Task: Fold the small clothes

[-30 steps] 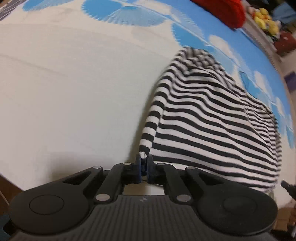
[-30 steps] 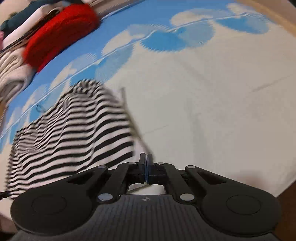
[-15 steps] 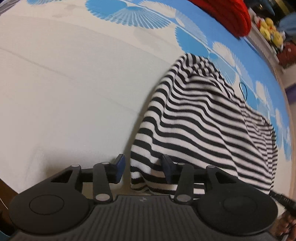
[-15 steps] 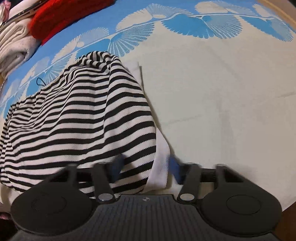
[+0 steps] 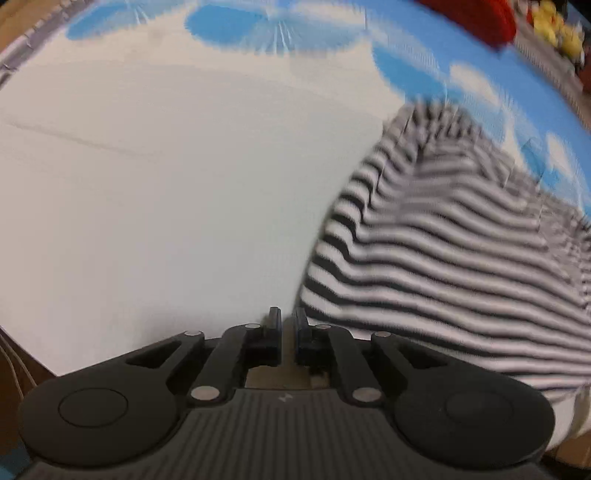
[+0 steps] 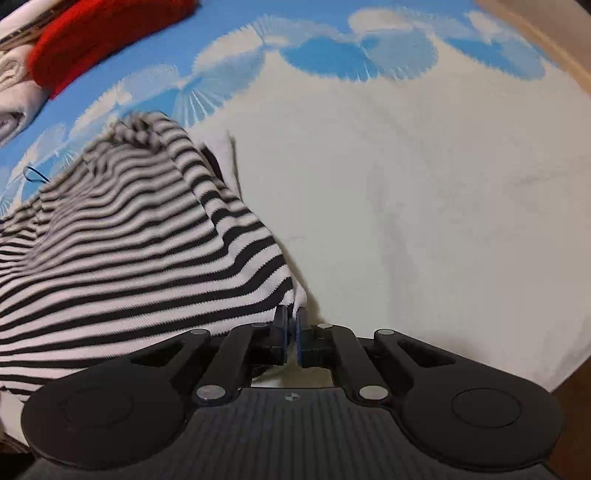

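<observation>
A black-and-white striped garment (image 5: 443,258) lies bunched on the bed, right of centre in the left wrist view and blurred by motion. My left gripper (image 5: 288,319) sits at its lower left corner, its jaws closing to a narrow slit with the hem drawn in at the right pad. In the right wrist view the same striped garment (image 6: 129,240) fills the left half. My right gripper (image 6: 291,317) is at its lower right corner, jaws closing, with the white-edged corner pinched between the pads.
A white sheet (image 5: 166,184) with a blue fan-pattern border covers the bed. A red knitted item (image 6: 103,33) and folded pale clothes (image 6: 14,96) lie at the far edge, yellow toys (image 5: 554,26) beyond. The bed's near edge (image 6: 569,387) drops off beside my right gripper.
Both grippers let go of the garment, opened around its near corners half a second ago, and have closed on them again. The garment now lies lower and more spread.
</observation>
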Demonstrator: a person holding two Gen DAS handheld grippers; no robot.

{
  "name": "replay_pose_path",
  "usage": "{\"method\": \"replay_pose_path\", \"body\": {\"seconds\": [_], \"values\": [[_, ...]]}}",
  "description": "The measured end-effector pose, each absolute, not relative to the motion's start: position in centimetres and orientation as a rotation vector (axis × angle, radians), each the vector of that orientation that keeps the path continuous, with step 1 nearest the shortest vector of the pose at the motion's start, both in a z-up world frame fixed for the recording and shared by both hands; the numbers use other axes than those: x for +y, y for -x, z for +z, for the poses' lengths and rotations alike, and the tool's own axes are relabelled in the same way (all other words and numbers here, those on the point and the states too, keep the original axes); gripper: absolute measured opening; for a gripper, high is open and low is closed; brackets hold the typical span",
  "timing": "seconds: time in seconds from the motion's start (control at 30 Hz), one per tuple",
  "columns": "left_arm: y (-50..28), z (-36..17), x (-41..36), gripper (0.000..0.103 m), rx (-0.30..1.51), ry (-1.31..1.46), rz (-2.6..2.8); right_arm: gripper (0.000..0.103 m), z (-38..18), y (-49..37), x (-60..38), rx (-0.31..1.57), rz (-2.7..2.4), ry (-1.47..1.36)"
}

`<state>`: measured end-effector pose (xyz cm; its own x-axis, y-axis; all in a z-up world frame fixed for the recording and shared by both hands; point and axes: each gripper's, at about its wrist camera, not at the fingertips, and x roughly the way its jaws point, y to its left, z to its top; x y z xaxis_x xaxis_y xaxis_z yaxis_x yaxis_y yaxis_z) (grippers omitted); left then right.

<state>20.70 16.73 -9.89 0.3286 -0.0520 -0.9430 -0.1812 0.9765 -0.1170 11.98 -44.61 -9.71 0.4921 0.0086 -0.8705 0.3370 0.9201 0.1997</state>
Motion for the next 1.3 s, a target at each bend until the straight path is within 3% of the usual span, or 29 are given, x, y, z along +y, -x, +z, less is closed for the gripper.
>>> {"method": "replay_pose_path", "body": {"seconds": [0.03, 0.1, 0.17, 0.73, 0.97, 1.3], "values": [[-20.6, -9.1, 16.9, 0.013, 1.193, 0.233, 0.084, 0.006, -9.1, -12.0, -44.4, 1.007, -0.215, -0.343], [-20.3, -7.9, 16.9, 0.017, 1.118, 0.267, 0.056, 0.016, -7.8, -11.8, -43.4, 0.922, -0.249, -0.22], [-20.3, -7.4, 16.1, 0.017, 1.081, 0.278, -0.004, 0.037, -7.0, -11.6, -42.2, 0.846, -0.247, -0.103], [-23.2, -8.2, 3.1, 0.017, 1.102, 0.144, -0.364, 0.036, -8.2, -15.2, -34.1, 0.88, 0.249, -0.052], [-25.8, -10.6, -1.1, 0.017, 1.175, 0.068, -0.316, 0.039, -10.4, -17.4, -31.6, 0.982, 0.254, 0.106], [-30.5, -13.6, -1.6, 0.019, 1.22, 0.081, -0.178, 0.043, -9.1, -21.9, -33.4, 0.898, 0.092, -0.034]]}}
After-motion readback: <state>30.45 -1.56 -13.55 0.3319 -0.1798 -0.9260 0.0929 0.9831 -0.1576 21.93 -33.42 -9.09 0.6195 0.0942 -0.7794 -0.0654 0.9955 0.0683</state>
